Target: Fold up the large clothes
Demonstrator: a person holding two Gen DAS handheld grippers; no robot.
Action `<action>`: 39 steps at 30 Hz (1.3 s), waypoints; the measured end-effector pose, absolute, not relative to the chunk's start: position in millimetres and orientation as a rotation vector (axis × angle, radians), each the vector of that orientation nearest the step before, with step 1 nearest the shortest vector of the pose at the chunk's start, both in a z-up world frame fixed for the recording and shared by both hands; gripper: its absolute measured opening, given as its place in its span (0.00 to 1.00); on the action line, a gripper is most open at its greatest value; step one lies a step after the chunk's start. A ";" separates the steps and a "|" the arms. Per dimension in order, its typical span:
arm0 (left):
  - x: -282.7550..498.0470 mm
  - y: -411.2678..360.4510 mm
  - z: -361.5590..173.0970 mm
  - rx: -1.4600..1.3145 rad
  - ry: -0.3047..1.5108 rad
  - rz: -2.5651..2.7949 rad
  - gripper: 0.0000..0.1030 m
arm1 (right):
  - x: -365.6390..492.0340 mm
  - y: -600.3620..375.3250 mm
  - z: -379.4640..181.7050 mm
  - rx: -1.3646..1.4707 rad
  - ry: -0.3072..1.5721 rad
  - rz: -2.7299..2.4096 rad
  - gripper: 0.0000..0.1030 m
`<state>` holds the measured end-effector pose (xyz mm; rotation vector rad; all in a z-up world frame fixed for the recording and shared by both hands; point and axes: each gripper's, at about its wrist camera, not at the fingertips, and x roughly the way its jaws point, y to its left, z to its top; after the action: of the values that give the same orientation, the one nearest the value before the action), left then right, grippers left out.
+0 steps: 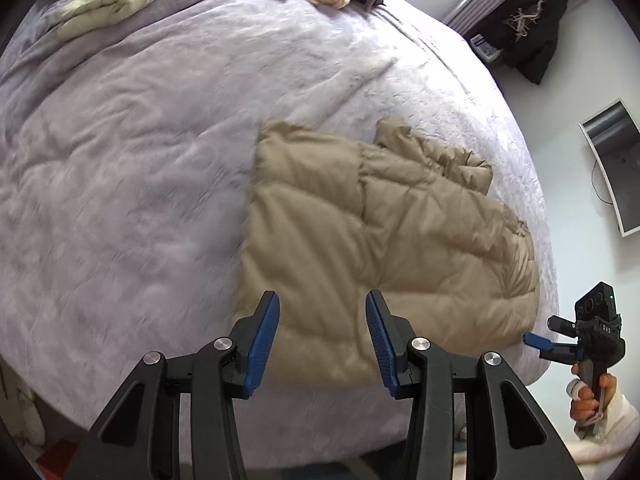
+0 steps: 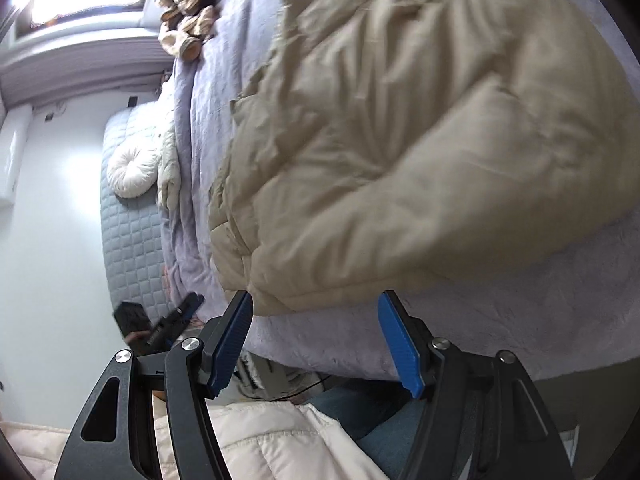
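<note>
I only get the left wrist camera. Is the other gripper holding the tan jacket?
Observer: No. The right wrist view shows the right gripper open with nothing clamped. The tan jacket lies on the bed just past its fingertips.
Operator: What's underneath that gripper?
Observer: A cream puffy coat and blue jeans, close below it.
Operator: What's at the far end of the bed?
Observer: A grey quilted panel, with a round white cushion against it.
</note>
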<state>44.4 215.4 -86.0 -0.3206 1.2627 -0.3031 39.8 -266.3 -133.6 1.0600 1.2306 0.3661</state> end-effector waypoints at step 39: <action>76.7 231.4 -113.0 -0.196 1.268 -0.198 1.00 | 45.1 -153.6 -68.0 0.561 1.137 0.069 0.87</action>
<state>76.7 231.4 -113.0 -0.1962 1.2684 -0.1975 45.1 -153.6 -68.0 0.5610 1.1365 0.0690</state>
